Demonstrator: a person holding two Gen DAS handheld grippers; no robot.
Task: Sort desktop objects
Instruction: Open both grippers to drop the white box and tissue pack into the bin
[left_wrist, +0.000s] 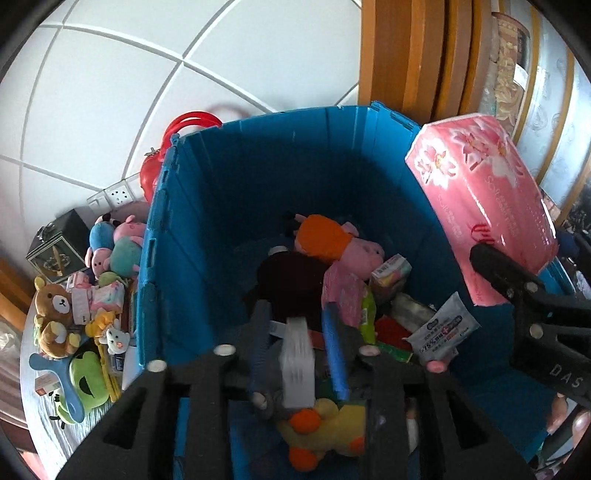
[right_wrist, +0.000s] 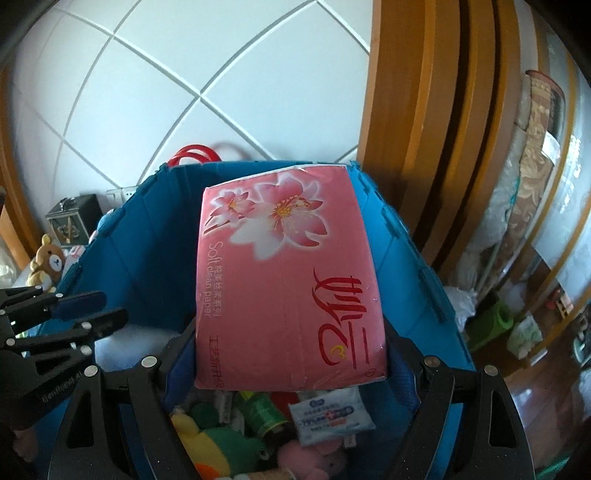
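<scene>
Left of the blue crate (left_wrist: 207, 221), the bench (left_wrist: 38, 428) is crowded with soft toys: a brown bear (left_wrist: 51, 306), a green frog (left_wrist: 86, 380) and a pale pig toy (left_wrist: 125, 236), with a dark box (left_wrist: 59, 247) behind them. A red bag (left_wrist: 147, 173) stands against the crate's far left corner.

The left tongs (left_wrist: 295, 314) hang over the crate's near side, pointing down into it. They are parted, and a blurred white thing (left_wrist: 297, 369) sits in the gap with clear space between it and the blue pads (left_wrist: 336, 350); what it is cannot be told. Below it, on the crate floor, lies a yellow duck toy (left_wrist: 325, 432). Further in are a pink pig in an orange dress (left_wrist: 343, 247) and a wet-wipe packet (left_wrist: 439, 328) towards the crate's right.

The right tongs (right_wrist: 291, 332) clamp a pink tissue pack (right_wrist: 288, 280) by its near end, jaws set wide on both its sides. The pack is held above the crate's right half, tilted up towards the far wall and touching nothing inside.

Right of the crate rises a wooden door frame (right_wrist: 406, 129).
</scene>
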